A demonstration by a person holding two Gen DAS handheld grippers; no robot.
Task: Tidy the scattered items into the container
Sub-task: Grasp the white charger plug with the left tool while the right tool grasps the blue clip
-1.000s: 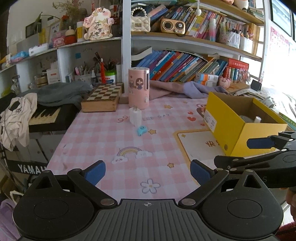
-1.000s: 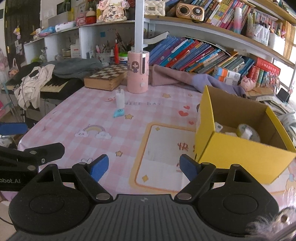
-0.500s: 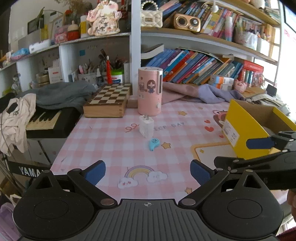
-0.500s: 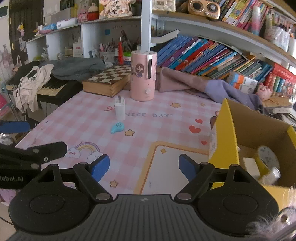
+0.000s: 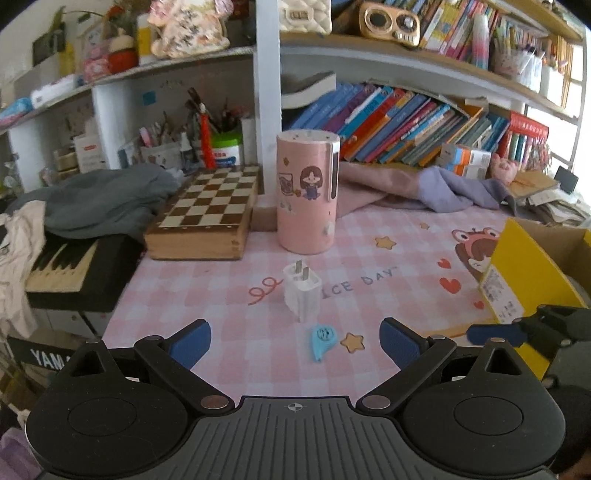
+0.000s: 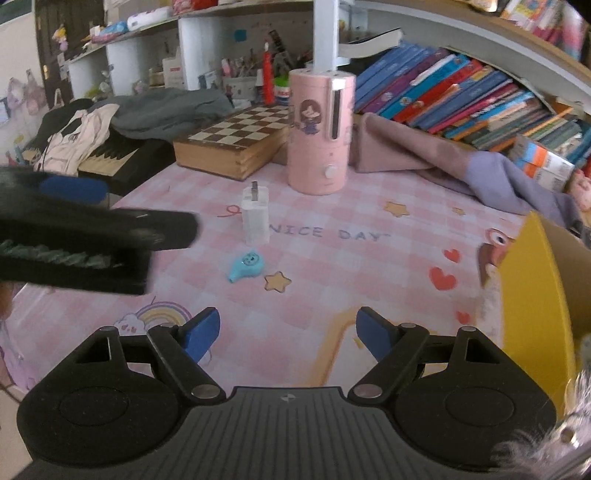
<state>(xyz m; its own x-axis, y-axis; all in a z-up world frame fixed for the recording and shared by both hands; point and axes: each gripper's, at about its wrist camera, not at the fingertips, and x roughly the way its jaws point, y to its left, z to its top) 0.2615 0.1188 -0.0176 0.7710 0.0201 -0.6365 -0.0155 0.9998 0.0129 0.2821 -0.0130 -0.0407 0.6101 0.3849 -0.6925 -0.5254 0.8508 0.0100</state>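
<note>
Left gripper (image 5: 295, 341) low in its own frame, jaws spread wide with nothing between the blue pads, only pink checked desk (image 5: 229, 354) behind them; right gripper (image 6: 288, 332) likewise agape and holding nothing, low centre of its frame. White plug adapter (image 5: 301, 291) stands upright, prongs up, at centre of the left view, and the little blue whistle-shaped toy (image 5: 322, 341) lies just below it, beside a printed star; both sit loose on the desk, apart from each other and from either gripper. The right view catches the same pair higher and left of centre, adapter (image 6: 255, 218) above, toy (image 6: 246, 266) below; it also shows the left gripper's arm as a dark blurred bar across the left edge. Yellow cardboard box (image 5: 524, 280) sits at the right edge of the left view, label on its side; the right view shows only its yellow wall (image 6: 535, 295) and brown inner face, contents not visible in either. Pink cylinder (image 5: 307, 192) with a cartoon girl stands behind the adapter; the right view alone shows its round knob near the base; the left view alone shows the gold radio (image 5: 391, 18) on the top shelf. Chessboard box (image 6: 236, 144) lies left of the cylinder.
</note>
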